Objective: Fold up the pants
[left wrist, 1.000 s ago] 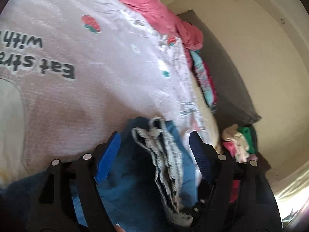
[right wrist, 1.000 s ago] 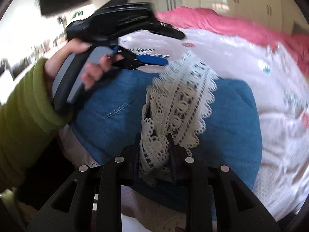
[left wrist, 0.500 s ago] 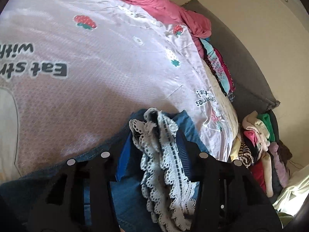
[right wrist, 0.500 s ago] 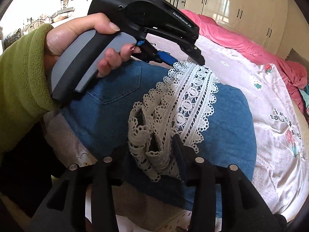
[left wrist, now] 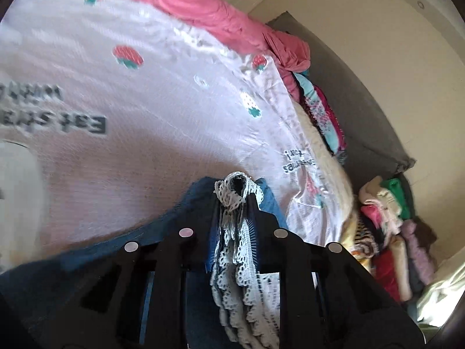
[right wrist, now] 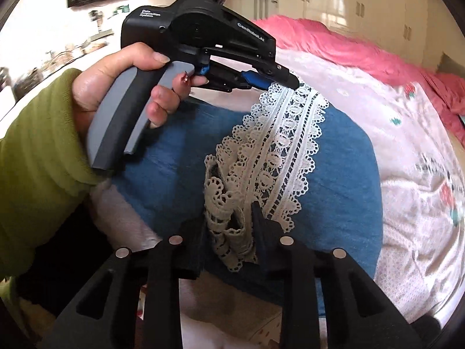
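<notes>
Blue denim pants (right wrist: 343, 174) lie folded on the bed, with a white lace trim (right wrist: 279, 151) running across them. My left gripper (right wrist: 279, 83), held by a hand (right wrist: 116, 87) in a green sleeve, is closing on the far end of the lace. In the left wrist view the lace trim (left wrist: 238, 261) is pinched between the narrow jaws of the left gripper (left wrist: 234, 200), with denim (left wrist: 197, 195) just beneath. My right gripper (right wrist: 229, 221) is closing on the bunched near end of the lace, which fills the gap between its jaws.
The pants rest on a pale pink bedspread (left wrist: 145, 116) printed with strawberries and lettering. A bright pink blanket (left wrist: 218, 20) lies along the far side. A pile of clothes (left wrist: 386, 232) sits beside the bed near a grey cushion (left wrist: 363, 116). White wardrobes (right wrist: 348, 0) stand behind.
The left jaws went from wide apart to pinched on the lace end and lifted slightly. The right jaws loosened briefly, then tightened again on the bunched lace.
</notes>
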